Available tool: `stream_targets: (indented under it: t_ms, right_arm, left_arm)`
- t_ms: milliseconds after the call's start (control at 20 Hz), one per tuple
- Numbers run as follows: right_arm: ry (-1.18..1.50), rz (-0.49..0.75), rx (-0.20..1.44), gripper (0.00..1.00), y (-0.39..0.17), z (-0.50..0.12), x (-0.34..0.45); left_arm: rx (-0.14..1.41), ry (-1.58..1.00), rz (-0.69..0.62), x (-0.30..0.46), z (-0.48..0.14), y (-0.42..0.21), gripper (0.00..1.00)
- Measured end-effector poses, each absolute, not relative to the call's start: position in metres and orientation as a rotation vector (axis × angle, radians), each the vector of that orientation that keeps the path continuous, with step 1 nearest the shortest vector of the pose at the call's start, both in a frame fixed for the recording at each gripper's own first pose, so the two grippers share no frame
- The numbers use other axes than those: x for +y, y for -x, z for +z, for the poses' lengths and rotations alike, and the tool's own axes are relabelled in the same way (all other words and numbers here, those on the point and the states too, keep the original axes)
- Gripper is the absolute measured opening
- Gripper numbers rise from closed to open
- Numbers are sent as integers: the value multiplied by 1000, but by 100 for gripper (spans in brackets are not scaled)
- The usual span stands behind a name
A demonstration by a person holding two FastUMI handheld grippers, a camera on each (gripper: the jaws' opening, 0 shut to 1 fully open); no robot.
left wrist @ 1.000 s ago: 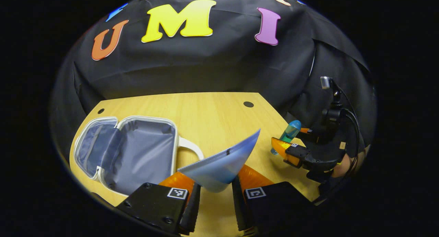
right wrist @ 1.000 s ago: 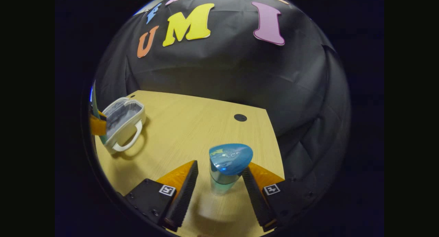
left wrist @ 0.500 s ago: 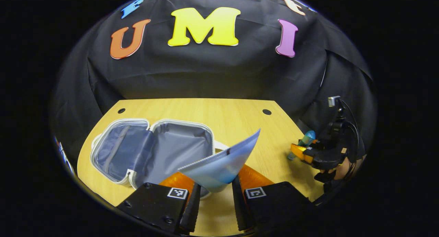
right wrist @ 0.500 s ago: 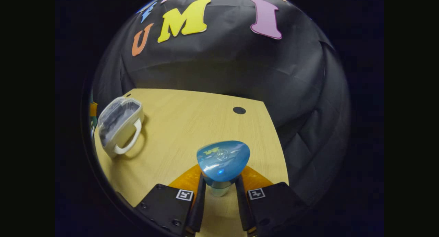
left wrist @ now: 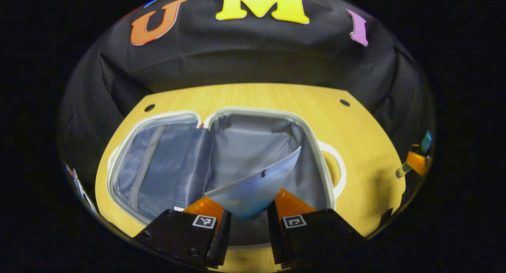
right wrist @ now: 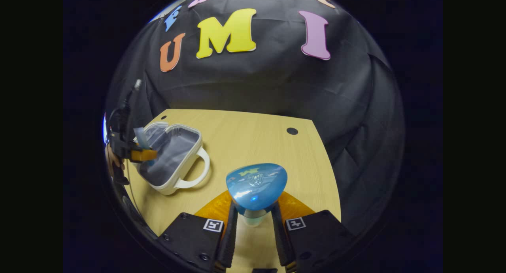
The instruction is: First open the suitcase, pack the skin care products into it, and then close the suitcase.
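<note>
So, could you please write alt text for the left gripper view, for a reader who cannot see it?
The left hand-held gripper holds a flat pale blue packet over an open suitcase with grey lining, which lies on a wooden table. At the right edge, a small bottle shows.

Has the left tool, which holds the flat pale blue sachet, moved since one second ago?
Yes. The left tool carried the flat pale blue sachet from beside the open white suitcase to above its grey lining.
</note>
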State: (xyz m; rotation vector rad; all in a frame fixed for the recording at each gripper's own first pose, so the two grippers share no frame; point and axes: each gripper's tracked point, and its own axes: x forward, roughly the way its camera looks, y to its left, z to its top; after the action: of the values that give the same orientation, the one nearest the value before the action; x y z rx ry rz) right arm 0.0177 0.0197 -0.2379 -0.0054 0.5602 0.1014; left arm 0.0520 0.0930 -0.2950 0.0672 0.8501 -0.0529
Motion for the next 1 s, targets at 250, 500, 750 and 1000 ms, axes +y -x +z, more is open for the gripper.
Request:
stream_targets:
  t_ms: [250, 500, 750, 1000]
  right_arm:
    - [8, 76, 563, 40, -6, -217, 33]
    - [34, 81, 566, 40, -6, -207, 47]
    - [43, 103, 563, 40, -8, -199, 60]
    - [21, 145, 571, 41, -15, -197, 84]
  left_arm:
    - [983, -71, -77, 93, -329, -44, 47]
    - [1096, -81, -29, 106, -346, -53, 53]
    - [1161, -80, -12, 108, -351, -60, 45]
    - [1164, -106, -17, 106, -348, -61, 45]
